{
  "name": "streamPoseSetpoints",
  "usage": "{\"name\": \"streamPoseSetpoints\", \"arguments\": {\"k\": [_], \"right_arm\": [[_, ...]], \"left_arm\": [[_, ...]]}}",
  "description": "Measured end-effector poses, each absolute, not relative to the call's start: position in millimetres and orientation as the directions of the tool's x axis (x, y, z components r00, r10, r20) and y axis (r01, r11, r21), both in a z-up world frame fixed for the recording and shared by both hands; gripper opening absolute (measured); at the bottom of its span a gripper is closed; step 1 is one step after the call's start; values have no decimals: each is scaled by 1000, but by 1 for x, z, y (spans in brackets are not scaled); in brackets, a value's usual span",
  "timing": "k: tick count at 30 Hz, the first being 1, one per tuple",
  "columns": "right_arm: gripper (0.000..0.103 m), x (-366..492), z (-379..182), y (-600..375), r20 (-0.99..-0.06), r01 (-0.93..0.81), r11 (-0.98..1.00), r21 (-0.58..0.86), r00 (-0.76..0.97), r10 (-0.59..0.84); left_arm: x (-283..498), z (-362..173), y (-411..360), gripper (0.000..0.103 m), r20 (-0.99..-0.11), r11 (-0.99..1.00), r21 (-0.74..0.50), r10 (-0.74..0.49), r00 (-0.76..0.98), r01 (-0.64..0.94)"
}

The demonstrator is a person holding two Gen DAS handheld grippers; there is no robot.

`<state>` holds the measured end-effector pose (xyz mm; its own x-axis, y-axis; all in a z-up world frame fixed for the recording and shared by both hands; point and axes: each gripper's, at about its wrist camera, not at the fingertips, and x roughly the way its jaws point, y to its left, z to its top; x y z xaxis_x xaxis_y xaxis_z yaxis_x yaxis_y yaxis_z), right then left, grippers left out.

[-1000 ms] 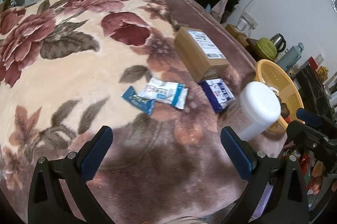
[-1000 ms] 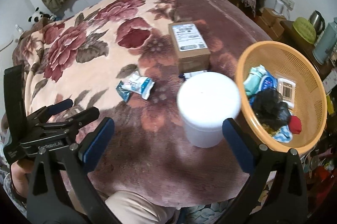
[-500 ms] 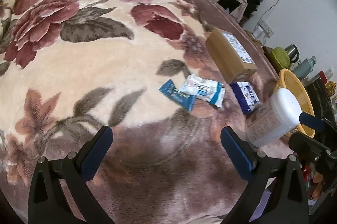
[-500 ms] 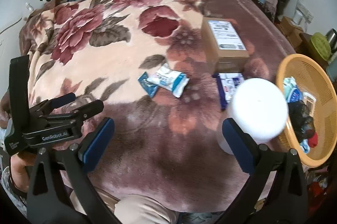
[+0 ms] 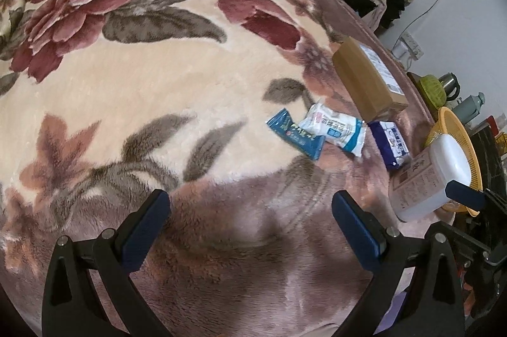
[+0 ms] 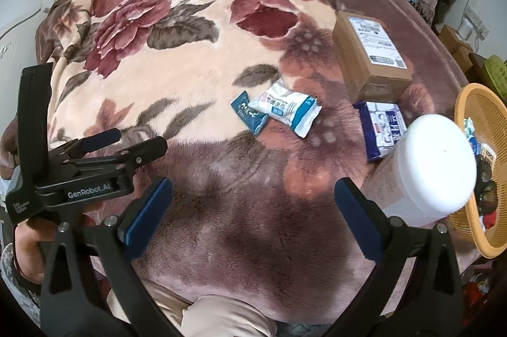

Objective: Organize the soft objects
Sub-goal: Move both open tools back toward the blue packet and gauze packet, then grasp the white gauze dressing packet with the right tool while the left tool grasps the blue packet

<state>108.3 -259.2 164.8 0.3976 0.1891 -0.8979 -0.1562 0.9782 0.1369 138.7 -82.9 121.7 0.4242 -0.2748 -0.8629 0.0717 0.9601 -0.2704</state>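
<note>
Three soft packets lie on the floral blanket: a small blue sachet (image 5: 294, 134) (image 6: 250, 113), a white and blue pack (image 5: 334, 127) (image 6: 286, 107) overlapping it, and a dark blue tissue pack (image 5: 389, 143) (image 6: 383, 124) beside a cardboard box. An orange basket (image 6: 475, 118) (image 5: 456, 131) at the right edge holds several small items. My left gripper (image 5: 250, 213) hovers open over bare blanket, well short of the packets. My right gripper (image 6: 253, 200) is open too, with nothing between its fingers; the left gripper's body (image 6: 85, 175) shows at its left.
A cardboard box (image 5: 369, 83) (image 6: 370, 51) lies behind the packets. A white-lidded plastic jar (image 6: 427, 175) (image 5: 431, 178) stands between the tissue pack and the basket. Clothes pile up by the far wall. The blanket's left half is bare. A person's knee shows below.
Both grippers have swung left and away from the basket, so the packets now sit more centrally and the jar and basket have slid toward the right edge. Both stayed open.
</note>
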Motion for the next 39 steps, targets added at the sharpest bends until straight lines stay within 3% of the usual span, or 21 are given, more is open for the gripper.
{"name": "streamPoseSetpoints", "arguments": {"k": [20, 36, 39], "right_arm": [[103, 123, 83, -256, -927, -141, 967, 213, 282, 246], [103, 160, 73, -284, -893, -82, 972, 222, 382, 236], [103, 160, 68, -286, -896, -80, 971, 225, 375, 238]], "left_arm": [[189, 54, -90, 102, -889, 943, -331, -300, 347, -33], [258, 24, -145, 102, -904, 944, -318, -274, 330, -89], [259, 23, -149, 88, -908, 952, -289, -240, 344, -99]]}}
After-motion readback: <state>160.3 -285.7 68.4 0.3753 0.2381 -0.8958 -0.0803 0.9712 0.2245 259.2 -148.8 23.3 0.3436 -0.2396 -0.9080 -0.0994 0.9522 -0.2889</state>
